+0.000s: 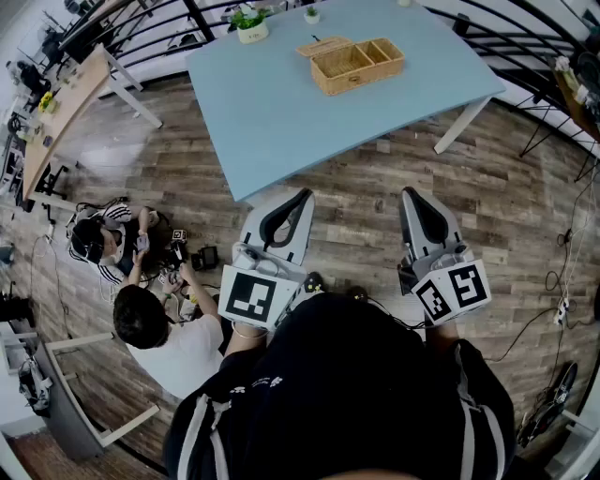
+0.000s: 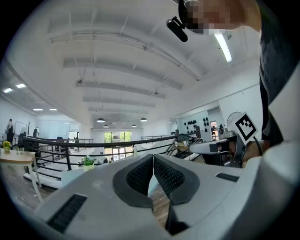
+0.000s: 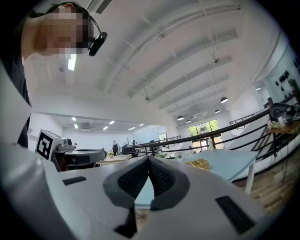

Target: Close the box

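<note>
A woven wicker box (image 1: 355, 64) stands on the far part of the light blue table (image 1: 281, 103), its lid (image 1: 320, 46) folded back at its left end and its compartments bare. The right gripper view shows the box (image 3: 197, 163) small and distant on the table (image 3: 229, 161). Both grippers are held low near my body, short of the table's near edge and tilted upward. The left gripper (image 1: 303, 194) has its jaws together with nothing between them, as the left gripper view shows (image 2: 152, 158). The right gripper (image 1: 411, 193) is likewise shut and empty (image 3: 149, 160).
A small potted plant (image 1: 249, 23) sits at the table's far left corner. The table's white leg (image 1: 459, 125) slants down at the right. Two people sit on the wooden floor at left (image 1: 141, 281) amid gear. A wooden desk (image 1: 66, 103) and black railings stand beyond.
</note>
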Available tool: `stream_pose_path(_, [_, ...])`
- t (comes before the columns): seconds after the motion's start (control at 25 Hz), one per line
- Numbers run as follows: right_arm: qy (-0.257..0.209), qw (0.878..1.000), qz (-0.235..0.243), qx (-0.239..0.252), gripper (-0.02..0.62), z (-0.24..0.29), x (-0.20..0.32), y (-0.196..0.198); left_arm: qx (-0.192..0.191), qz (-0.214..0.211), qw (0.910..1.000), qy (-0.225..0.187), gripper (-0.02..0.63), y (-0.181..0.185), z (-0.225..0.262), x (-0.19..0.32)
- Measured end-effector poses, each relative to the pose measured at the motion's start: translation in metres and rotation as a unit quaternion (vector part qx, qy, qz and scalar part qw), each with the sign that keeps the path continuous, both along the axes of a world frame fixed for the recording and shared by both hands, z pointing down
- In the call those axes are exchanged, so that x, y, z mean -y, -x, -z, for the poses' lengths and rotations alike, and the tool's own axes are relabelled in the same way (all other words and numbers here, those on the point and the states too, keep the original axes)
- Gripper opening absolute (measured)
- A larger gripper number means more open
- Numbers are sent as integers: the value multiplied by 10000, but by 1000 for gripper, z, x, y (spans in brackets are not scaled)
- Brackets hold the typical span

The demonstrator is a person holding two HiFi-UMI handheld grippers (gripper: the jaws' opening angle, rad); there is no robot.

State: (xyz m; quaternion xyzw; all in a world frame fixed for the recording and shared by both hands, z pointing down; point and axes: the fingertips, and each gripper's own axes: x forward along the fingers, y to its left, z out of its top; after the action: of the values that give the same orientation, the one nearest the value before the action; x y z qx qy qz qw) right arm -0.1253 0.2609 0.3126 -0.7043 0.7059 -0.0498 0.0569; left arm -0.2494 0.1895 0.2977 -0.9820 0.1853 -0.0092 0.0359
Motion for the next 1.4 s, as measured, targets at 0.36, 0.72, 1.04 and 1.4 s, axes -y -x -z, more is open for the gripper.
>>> stream_pose_path(0.36, [-73,9999,-115,75,0,3,-10,2,-9,10,9999,123,17,8,-2,-5])
stream_pose_path(0.72, [-87,9998,-171,101,2,1,-27,-12,74,41,9999,71,17,1,-7,-18])
stream_pose_path(1.04, [-88,9997,-174,124,2,-5,-51,-31,92,127,9998,127,17,-16,-8,-36])
stream_pose_path(1.4, [-20,9996,-231,165,2,-16,-79,-47,226,136,9994,217,17,-28,-18,-62])
